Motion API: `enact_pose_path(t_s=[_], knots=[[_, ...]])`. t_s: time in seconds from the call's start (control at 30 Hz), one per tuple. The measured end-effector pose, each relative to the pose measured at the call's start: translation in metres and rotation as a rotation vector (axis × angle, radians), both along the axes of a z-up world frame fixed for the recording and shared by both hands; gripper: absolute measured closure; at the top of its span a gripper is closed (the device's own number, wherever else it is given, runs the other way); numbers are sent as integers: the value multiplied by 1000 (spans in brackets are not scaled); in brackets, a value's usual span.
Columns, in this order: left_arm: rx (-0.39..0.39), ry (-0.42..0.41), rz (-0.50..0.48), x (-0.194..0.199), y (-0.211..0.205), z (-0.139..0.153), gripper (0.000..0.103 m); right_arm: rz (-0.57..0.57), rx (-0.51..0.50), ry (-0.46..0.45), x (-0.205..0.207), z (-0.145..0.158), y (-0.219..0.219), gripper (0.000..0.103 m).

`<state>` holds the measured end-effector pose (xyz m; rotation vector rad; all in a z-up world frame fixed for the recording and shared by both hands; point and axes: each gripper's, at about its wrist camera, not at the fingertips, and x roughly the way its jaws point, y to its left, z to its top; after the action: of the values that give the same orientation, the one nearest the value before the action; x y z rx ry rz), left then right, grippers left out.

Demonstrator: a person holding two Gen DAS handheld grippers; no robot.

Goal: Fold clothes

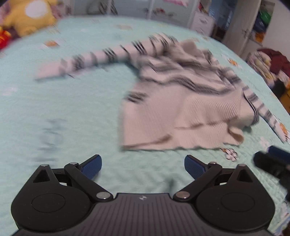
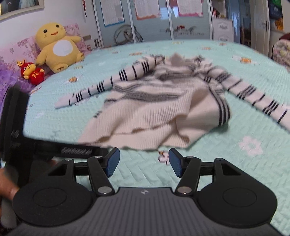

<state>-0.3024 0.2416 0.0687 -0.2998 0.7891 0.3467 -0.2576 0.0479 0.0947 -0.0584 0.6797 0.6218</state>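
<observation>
The striped sweater (image 1: pixel 183 101) lies crumpled on the bed (image 1: pixel 72 109), blurred. Near its hem, the left gripper (image 1: pixel 143 166) and right gripper (image 2: pixel 144 161) both stand apart, empty.

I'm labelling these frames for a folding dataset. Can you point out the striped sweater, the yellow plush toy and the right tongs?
striped sweater (image 2: pixel 145 116), right wrist view, on its ribbed cream body.
yellow plush toy (image 2: pixel 62 48), right wrist view, on its white belly.
right tongs (image 2: pixel 144 162), right wrist view, midway between the blue tips.

A mint quilted bed (image 2: pixel 54 123) fills the room, wardrobe doors (image 2: pixel 150 20) behind, pale wall (image 2: pixel 63 12) left.
</observation>
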Motion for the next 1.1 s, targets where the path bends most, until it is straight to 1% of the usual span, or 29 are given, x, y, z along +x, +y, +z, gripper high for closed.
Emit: enact_pose_path(t_s=[0.07, 0.1, 0.2, 0.23, 0.27, 0.3, 0.37, 0.4, 0.43, 0.5, 0.53, 0.57, 0.6, 0.63, 0.67, 0.7, 0.73, 0.77, 0.8, 0.83, 0.87, 0.97, 1.03, 1.1], knots=[[76, -12, 41, -17, 6, 18, 3, -10, -7, -29, -7, 13, 2, 36], [92, -31, 70, -26, 11, 27, 3, -11, -11, -44, -11, 19, 4, 35], [137, -90, 159, -56, 29, 56, 3, 16, -16, -99, -26, 37, 15, 34], [140, -92, 190, -63, 36, 62, 2, 35, -23, -128, -31, 43, 20, 33], [125, -86, 220, -69, 44, 65, 1, 58, -37, -162, -36, 48, 27, 30], [85, -79, 250, -75, 55, 66, 1, 82, -54, -199, -41, 53, 34, 29], [-81, -45, 308, -81, 80, 57, 0, 122, -89, -256, -46, 58, 49, 25], [-185, -31, 331, -82, 92, 47, 0, 138, -98, -259, -45, 59, 55, 25], [-238, -28, 332, -81, 98, 39, 1, 151, -98, -247, -43, 58, 59, 25], [-337, -24, 331, -79, 108, 22, 7, 173, -95, -221, -39, 55, 68, 25], [-361, -16, 331, -77, 110, 16, 12, 178, -94, -205, -37, 52, 69, 25], [-365, -24, 324, -74, 112, 16, 21, 181, -99, -193, -34, 48, 71, 25], [-369, -33, 318, -70, 114, 15, 26, 180, -109, -183, -31, 43, 73, 25], [-372, -42, 311, -67, 116, 15, 37, 172, -124, -175, -28, 38, 75, 25], [-352, -61, 307, -61, 116, 19, 48, 162, -134, -165, -23, 33, 76, 25], [-330, -80, 304, -55, 116, 24, 55, 152, -137, -158, -17, 30, 77, 25], [-319, -100, 305, -47, 117, 28, 70, 148, -141, -158, -12, 28, 80, 25], [-312, -121, 295, -40, 118, 33, 79, 144, -144, -159, -6, 27, 82, 25], [-302, -147, 282, -31, 119, 38, 84, 140, -147, -159, -1, 25, 85, 25], [-273, -175, 275, -23, 117, 44, 93, 135, -150, -159, 5, 23, 88, 25], [-243, -203, 269, -15, 114, 50, 94, 131, -154, -159, 11, 21, 90, 25], [-75, -207, 280, 11, 101, 60, 99, 147, -166, -164, 27, 16, 111, 25], [-26, -182, 299, 22, 96, 53, 99, 161, -166, -154, 39, 12, 127, 25], [-9, -134, 341, 23, 98, 37, 99, 173, -171, -144, 50, 7, 143, 25]])
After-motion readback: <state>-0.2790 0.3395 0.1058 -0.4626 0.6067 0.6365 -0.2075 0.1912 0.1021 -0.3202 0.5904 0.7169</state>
